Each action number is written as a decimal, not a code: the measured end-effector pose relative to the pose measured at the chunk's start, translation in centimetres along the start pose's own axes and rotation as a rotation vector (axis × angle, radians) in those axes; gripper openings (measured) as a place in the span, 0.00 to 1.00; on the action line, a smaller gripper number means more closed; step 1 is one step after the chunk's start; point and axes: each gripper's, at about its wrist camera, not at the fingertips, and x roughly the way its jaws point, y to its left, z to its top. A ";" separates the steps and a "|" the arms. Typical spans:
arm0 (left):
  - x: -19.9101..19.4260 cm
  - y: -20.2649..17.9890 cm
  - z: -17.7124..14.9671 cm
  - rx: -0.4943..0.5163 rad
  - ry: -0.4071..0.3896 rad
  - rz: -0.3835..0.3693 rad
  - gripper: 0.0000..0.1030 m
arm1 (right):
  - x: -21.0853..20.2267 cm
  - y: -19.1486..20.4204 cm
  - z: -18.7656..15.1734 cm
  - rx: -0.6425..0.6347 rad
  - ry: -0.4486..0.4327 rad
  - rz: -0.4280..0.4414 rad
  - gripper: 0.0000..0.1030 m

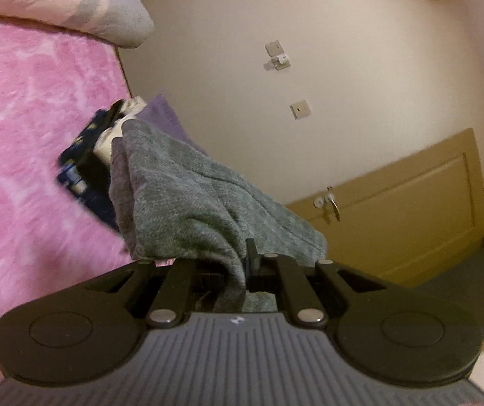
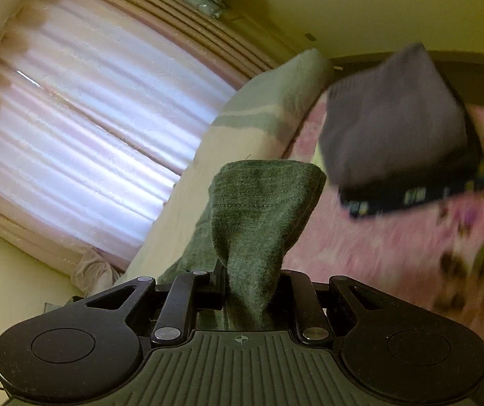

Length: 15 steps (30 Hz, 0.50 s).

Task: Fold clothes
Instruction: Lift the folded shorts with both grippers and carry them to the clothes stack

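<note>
- We see the left gripper (image 1: 242,270) pinching a grey-green cloth (image 1: 188,203), which rises ahead of its fingers.
- Our right gripper (image 2: 247,284) is clamped on the same cloth (image 2: 259,209) — bunched just beyond the tips.
- Ahead lies a stack of folded clothes (image 2: 394,128) on the pink bedspread (image 1: 22,135).

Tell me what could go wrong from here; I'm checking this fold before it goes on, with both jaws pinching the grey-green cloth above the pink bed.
1. The right gripper pinches only a narrow bunched end of the grey-green cloth, so it might slip out under tension.
2. The cloth hangs close to the folded stack on the pink blanket; swinging it could drag the stack askew.
3. Cloth droops into the left gripper linkage and may snag on release.
</note>
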 end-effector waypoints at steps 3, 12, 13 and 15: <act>5.2 -1.3 2.7 0.033 -0.021 0.014 0.06 | 0.0 -2.8 5.5 -0.017 0.009 0.012 0.15; 17.4 -1.2 9.7 0.070 -0.060 0.107 0.06 | 3.7 -10.2 18.1 -0.013 0.033 0.039 0.15; 18.5 -0.7 10.2 0.067 -0.059 0.120 0.06 | 4.5 -11.0 19.0 -0.010 0.042 0.038 0.15; 20.5 0.3 11.1 0.057 -0.056 0.146 0.06 | 5.8 -12.5 20.5 0.001 0.058 0.032 0.15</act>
